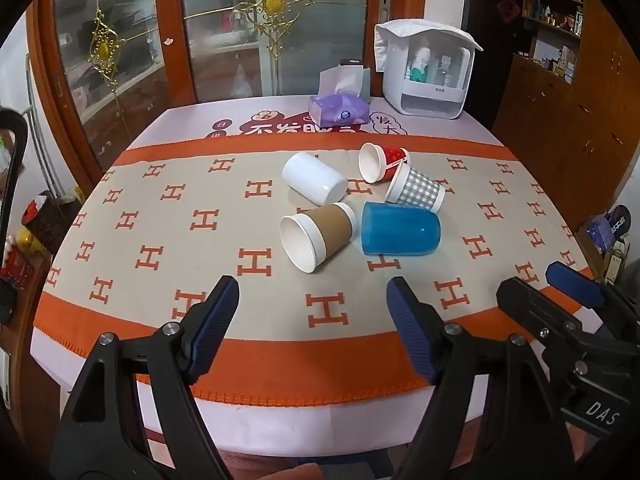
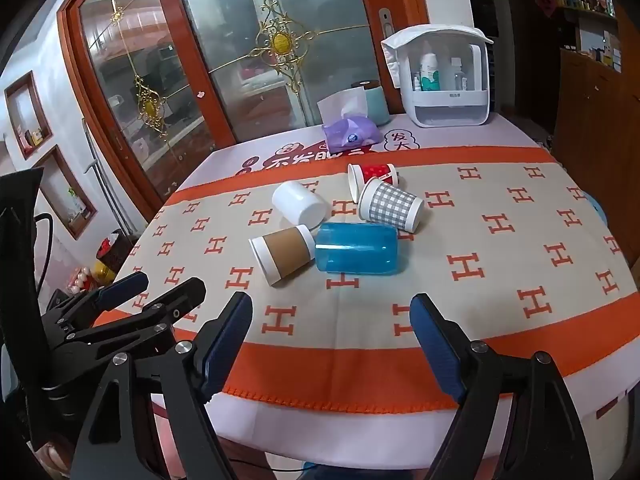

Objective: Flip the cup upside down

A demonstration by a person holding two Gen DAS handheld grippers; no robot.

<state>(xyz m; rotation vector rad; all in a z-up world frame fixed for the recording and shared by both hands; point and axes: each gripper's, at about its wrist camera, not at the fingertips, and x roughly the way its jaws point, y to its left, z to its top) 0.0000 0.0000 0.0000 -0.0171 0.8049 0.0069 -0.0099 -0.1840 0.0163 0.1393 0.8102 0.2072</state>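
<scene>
Several cups lie on their sides in a cluster mid-table: a brown-sleeved paper cup [image 1: 316, 236] [image 2: 284, 252], a blue translucent cup [image 1: 400, 234] [image 2: 356, 253], a white cup [image 1: 314, 178] [image 2: 299, 202], a grey checked cup [image 1: 416, 190] [image 2: 391, 205] and a red dotted cup [image 1: 382, 161] [image 2: 372, 176]. My left gripper [image 1: 312, 304] is open and empty over the near table edge, short of the cups. My right gripper [image 2: 332, 320] is open and empty beside it; it also shows in the left wrist view [image 1: 540, 284].
The table carries an orange and beige cloth [image 1: 160, 240]. At the back stand a purple tissue pack [image 1: 338, 110], a teal canister [image 2: 376, 102] and a white cosmetics organiser [image 1: 428, 72]. Glass doors are behind the table, wooden cabinets to the right.
</scene>
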